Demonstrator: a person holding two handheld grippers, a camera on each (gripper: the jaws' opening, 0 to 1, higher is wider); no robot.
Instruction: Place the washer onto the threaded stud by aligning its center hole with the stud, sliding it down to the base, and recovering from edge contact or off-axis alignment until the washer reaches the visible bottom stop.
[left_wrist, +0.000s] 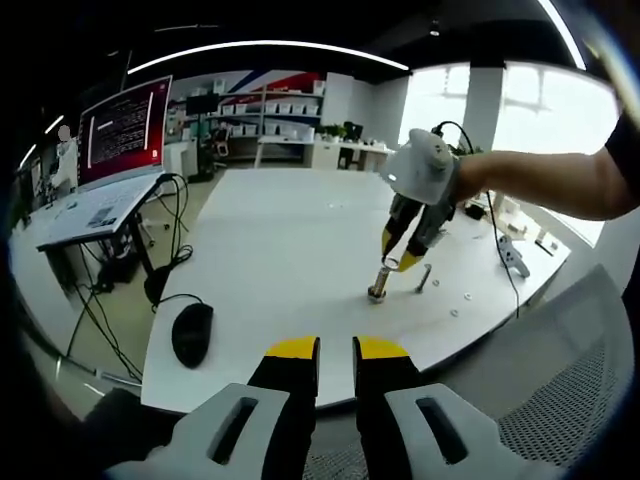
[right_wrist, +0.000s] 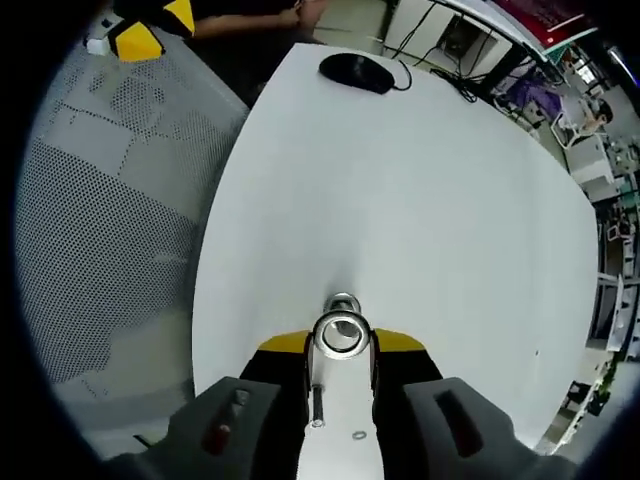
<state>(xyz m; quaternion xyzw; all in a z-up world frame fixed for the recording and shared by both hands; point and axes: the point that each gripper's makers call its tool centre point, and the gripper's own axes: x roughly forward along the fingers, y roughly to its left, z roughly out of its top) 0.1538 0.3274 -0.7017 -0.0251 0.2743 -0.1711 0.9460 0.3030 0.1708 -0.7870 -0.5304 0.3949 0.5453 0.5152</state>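
In the right gripper view my right gripper (right_wrist: 341, 343) is shut on a steel washer (right_wrist: 322, 340), held flat between its yellow-tipped jaws. The top of the threaded stud (right_wrist: 343, 299) peeks out just past the washer's far rim, so the hole sits off the stud's axis. In the left gripper view the right gripper (left_wrist: 400, 262) points down at the upright stud (left_wrist: 378, 290) on the white table (left_wrist: 280, 230), with its tips just above the stud's top. My left gripper (left_wrist: 336, 350) hangs off the table's near edge, narrowly open and holding nothing.
A loose bolt (left_wrist: 424, 278) lies right of the stud, with small spare washers (left_wrist: 465, 296) nearby. A black mouse (left_wrist: 192, 333) rests at the table's near left corner. A mesh chair (right_wrist: 110, 200) stands beside the table. A red-screened monitor (left_wrist: 125, 130) sits on a side desk.
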